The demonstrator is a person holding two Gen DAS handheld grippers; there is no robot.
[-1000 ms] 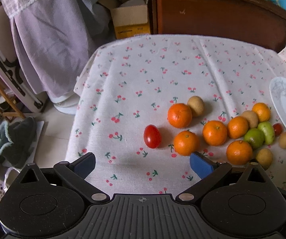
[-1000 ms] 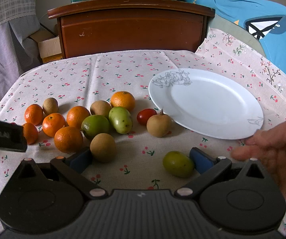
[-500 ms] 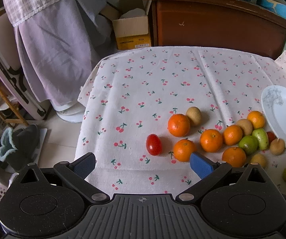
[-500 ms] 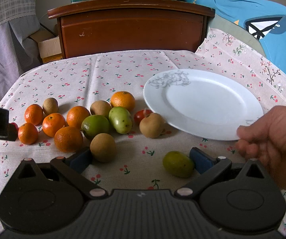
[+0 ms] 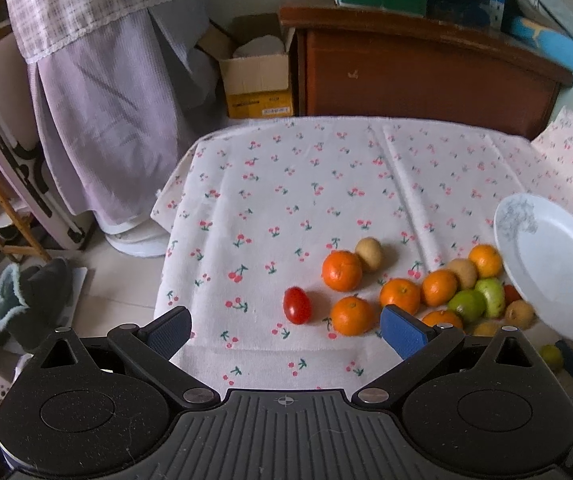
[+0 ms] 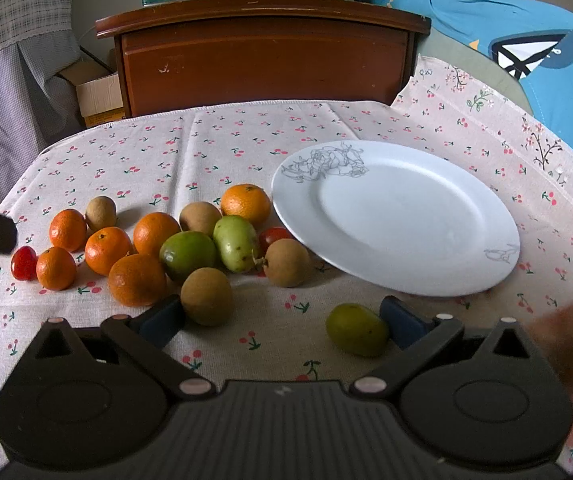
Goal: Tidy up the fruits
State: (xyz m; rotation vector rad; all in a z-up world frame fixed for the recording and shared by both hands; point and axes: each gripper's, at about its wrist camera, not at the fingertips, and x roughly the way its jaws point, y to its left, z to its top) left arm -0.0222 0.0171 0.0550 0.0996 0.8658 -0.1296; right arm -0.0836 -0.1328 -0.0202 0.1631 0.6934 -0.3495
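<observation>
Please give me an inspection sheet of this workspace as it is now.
Surface: cherry-print tablecloth.
Job's things: oranges, brown fruits, green fruits, two small red tomatoes clustered left of the plate; one green fruit apart.
Clutter: nothing seen.
Grippers: left hand-held gripper and right hand-held gripper open, empty.
Cables: nothing seen.
Surroundings: wooden headboard, cardboard box.

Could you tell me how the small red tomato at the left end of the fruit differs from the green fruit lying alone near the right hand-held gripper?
The tomato is glossy red; the green fruit is dull yellow-green with dark specks. The tomato is the smaller of the two. The tomato sits close beside an orange, while the green fruit lies apart from the pile, near the plate. Both are oval and rest on the cherry-print cloth.
</observation>
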